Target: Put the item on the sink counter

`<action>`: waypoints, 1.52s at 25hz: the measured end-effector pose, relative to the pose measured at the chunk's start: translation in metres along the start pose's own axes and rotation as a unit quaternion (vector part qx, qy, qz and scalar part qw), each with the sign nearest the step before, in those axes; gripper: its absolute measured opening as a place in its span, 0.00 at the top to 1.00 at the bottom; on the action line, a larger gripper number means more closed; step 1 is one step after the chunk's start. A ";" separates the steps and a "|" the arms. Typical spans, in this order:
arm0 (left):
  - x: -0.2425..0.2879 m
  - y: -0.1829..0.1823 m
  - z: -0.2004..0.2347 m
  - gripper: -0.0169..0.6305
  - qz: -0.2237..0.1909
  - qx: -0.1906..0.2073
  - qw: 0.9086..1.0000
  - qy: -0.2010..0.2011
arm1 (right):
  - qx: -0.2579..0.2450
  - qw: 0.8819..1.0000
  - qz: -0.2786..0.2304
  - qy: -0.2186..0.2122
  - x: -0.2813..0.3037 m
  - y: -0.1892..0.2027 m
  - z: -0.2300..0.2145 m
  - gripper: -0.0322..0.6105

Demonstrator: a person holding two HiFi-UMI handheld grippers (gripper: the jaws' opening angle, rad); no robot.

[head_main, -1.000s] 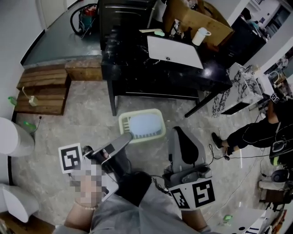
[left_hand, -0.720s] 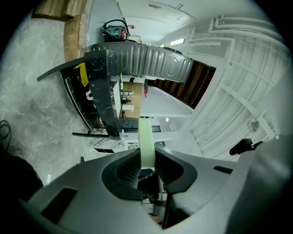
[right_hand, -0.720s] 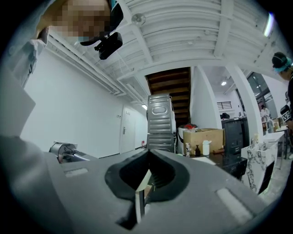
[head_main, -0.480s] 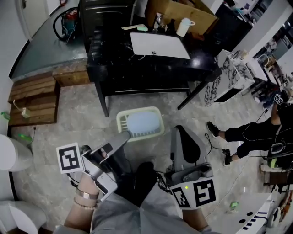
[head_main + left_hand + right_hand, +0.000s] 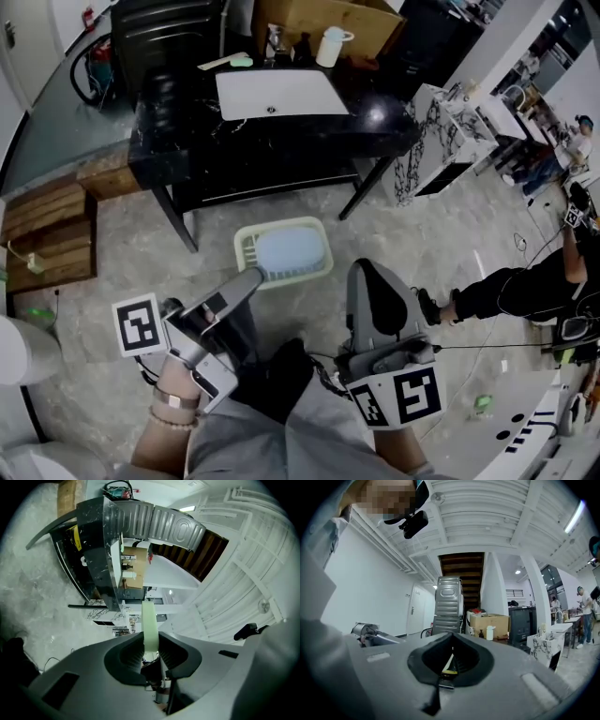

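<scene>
Pale marbled floor (image 5: 122, 244) fills most of the head view, with some wooden steps (image 5: 47, 220) at the far left edge.

Just right of those, near the bottom, the left gripper (image 5: 251, 279) has its jaws clamped on the near rim of a pale green basket (image 5: 246, 246). In the left gripper view the thin green rim (image 5: 149, 620) runs straight up between the pads, so it's a pinch on the edge. My guess is that's why the basket hangs out in front over the floor instead of being cradled. A bluish tray (image 5: 289, 251) sits inside it.

So the item isn't there yet. It's in the air, well short of the black sink counter (image 5: 375, 117) at the far side, where the white sink basin (image 5: 278, 92) is set in. A cardboard box (image 5: 319, 19) and a white jug (image 5: 330, 45) stand at the back, so the bare patch right of the basin looks like the easiest spot.

The right gripper (image 5: 373, 274) is beside the basket with its jaws fully together on nothing (image 5: 451, 660). It seems to be just along for the walk.

At the far right a person (image 5: 525, 286) in dark clothes stands clear of the path.
</scene>
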State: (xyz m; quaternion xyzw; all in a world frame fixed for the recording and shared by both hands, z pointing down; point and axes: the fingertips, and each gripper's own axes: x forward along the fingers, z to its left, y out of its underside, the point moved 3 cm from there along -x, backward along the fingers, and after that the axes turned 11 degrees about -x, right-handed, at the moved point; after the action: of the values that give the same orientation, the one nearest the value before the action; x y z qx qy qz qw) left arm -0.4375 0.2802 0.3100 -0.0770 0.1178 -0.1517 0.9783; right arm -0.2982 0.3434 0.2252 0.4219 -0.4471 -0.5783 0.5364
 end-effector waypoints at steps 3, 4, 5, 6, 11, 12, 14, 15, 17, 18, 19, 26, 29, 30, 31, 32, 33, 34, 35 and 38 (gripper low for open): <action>0.030 0.004 0.006 0.84 0.010 -0.003 1.000 0.001 | 0.001 1.000 0.001 0.009 0.001 0.006 -0.028 0.95; 0.040 0.005 0.008 0.84 0.013 -0.004 1.000 0.001 | 0.001 1.000 0.001 0.012 0.001 0.008 -0.038 0.95; 0.051 0.006 0.010 0.84 0.015 -0.005 1.000 0.001 | 0.002 1.000 0.000 0.014 0.002 0.010 -0.047 0.95; 0.061 0.006 0.011 0.84 0.017 -0.005 1.000 0.002 | 0.003 1.000 -0.001 0.016 0.003 0.012 -0.057 0.95; 0.114 0.009 0.017 0.84 0.025 -0.005 1.000 0.005 | 0.007 1.000 -0.002 0.023 0.011 0.023 -0.106 0.95; 0.124 0.009 0.019 0.84 0.026 -0.004 1.000 0.004 | 0.007 1.000 -0.003 0.024 0.012 0.025 -0.115 0.95; 0.144 0.010 0.022 0.84 0.026 -0.002 1.000 0.005 | 0.008 1.000 -0.005 0.023 0.015 0.028 -0.133 0.95; 0.153 0.011 0.023 0.84 0.025 -0.002 1.000 0.005 | 0.008 1.000 -0.006 0.023 0.016 0.030 -0.143 0.95; 0.171 0.013 0.027 0.84 0.024 0.000 1.000 0.005 | 0.008 1.000 -0.007 0.023 0.017 0.035 -0.160 0.95; 0.180 0.013 0.029 0.84 0.023 0.000 1.000 0.005 | 0.007 1.000 -0.008 0.022 0.019 0.037 -0.169 0.95; 0.188 0.014 0.031 0.84 0.022 -0.001 1.000 0.006 | 0.006 1.000 -0.008 0.022 0.020 0.039 -0.178 0.95; 0.245 0.023 0.046 0.84 0.024 0.000 1.000 0.009 | 0.006 1.000 -0.011 0.025 0.021 0.055 -0.234 0.95; 0.262 0.026 0.051 0.84 0.026 0.001 1.000 0.009 | 0.004 0.999 -0.013 0.029 0.019 0.060 -0.252 0.95; 0.267 0.027 0.053 0.84 0.027 0.002 1.000 0.010 | 0.003 0.999 -0.013 0.031 0.017 0.062 -0.257 0.95; 0.271 0.028 0.054 0.84 0.027 0.002 1.000 0.011 | 0.002 0.999 -0.013 0.032 0.016 0.064 -0.262 0.95; 0.275 0.029 0.056 0.84 0.027 0.003 1.000 0.012 | 0.001 0.999 -0.013 0.034 0.014 0.066 -0.266 0.95; 0.278 0.029 0.058 0.84 0.027 0.004 1.000 0.013 | 0.001 0.999 -0.012 0.036 0.012 0.068 -0.270 0.95; 0.281 0.030 0.059 0.84 0.028 0.005 1.000 0.012 | 0.001 0.999 -0.011 0.039 0.010 0.070 -0.273 0.95; 0.284 0.031 0.060 0.84 0.029 0.005 0.999 0.012 | 0.002 0.999 -0.011 0.041 0.009 0.071 -0.277 0.95; 0.290 0.034 0.062 0.84 0.031 0.004 0.999 0.009 | 0.002 0.999 -0.009 0.045 0.004 0.072 -0.284 0.95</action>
State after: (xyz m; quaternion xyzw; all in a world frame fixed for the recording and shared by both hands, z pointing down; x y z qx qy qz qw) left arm -0.1435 0.2285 0.3030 -0.0679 0.1281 -0.1229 0.9818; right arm -0.0064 0.3192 0.2255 0.4530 -0.4195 -0.5626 0.5498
